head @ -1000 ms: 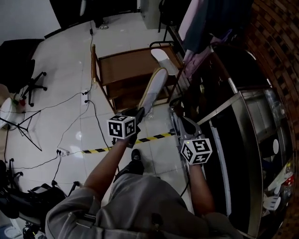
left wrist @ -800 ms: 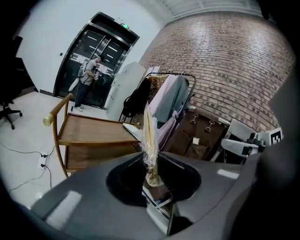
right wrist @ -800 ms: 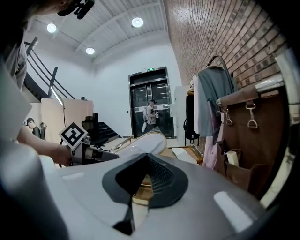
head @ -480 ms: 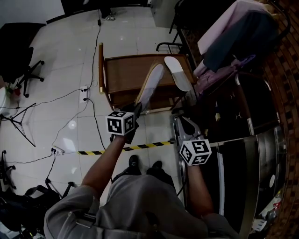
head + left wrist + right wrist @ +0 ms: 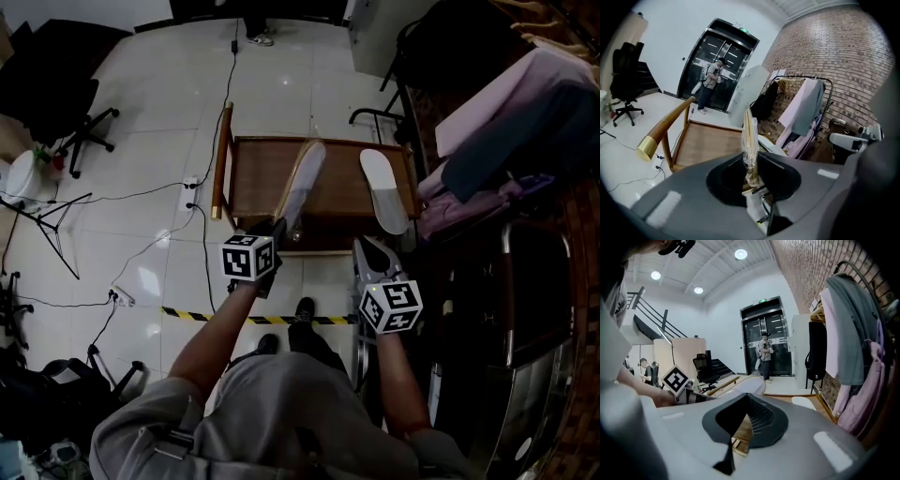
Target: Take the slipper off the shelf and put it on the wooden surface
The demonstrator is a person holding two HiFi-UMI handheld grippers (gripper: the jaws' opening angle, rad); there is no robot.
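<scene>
Our left gripper (image 5: 278, 227) clamps the slipper (image 5: 303, 180), pointing to 12 o'clock over the wooden surface (image 5: 342, 178); right gripper (image 5: 365, 247) closed, empty.

Both forearms reach forward from the body, the left arm (image 5: 220, 323) bare and angled inward, the right arm (image 5: 394, 375) straighter. The left tongs (image 5: 279, 225) point ahead and slightly down, their jaws pinched on the near end of the slipper (image 5: 302, 183), which stands on edge between them. The right tongs (image 5: 364, 246) sit alongside, well apart from the left, tips drawn together and holding nothing.
</scene>
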